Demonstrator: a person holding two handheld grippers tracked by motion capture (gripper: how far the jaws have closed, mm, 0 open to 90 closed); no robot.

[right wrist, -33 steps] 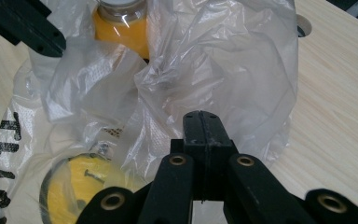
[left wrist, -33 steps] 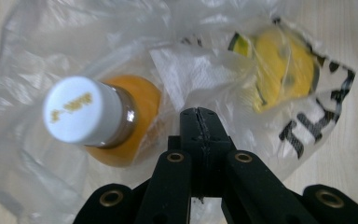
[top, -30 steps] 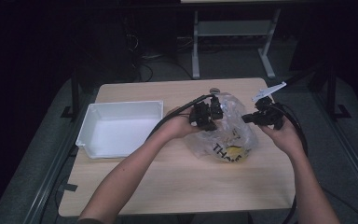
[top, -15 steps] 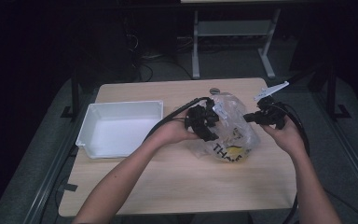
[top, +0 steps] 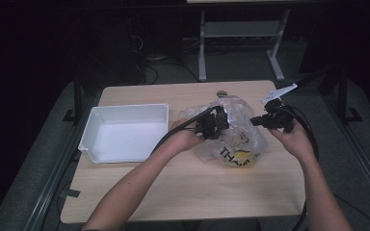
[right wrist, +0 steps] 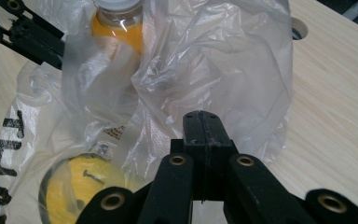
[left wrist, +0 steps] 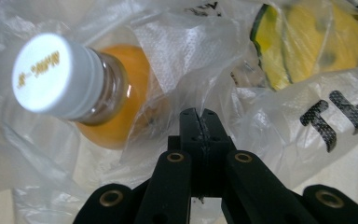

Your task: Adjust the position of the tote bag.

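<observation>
Likely a lab or test room, though the surroundings are dim. Pale wooden table [top: 183, 192] sits alone on grey carpet [top: 38, 163]. At twelve o'clock, a metal desk frame [top: 241, 33]; cables [top: 149, 62] pile at eleven o'clock.

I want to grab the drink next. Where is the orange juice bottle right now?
The bottle lies inside the clear plastic bag at the table's middle, right of the white tray.

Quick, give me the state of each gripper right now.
Left gripper: closed, pinching the plastic bag beside the bottle.
Right gripper: closed on the bag's other side.
</observation>
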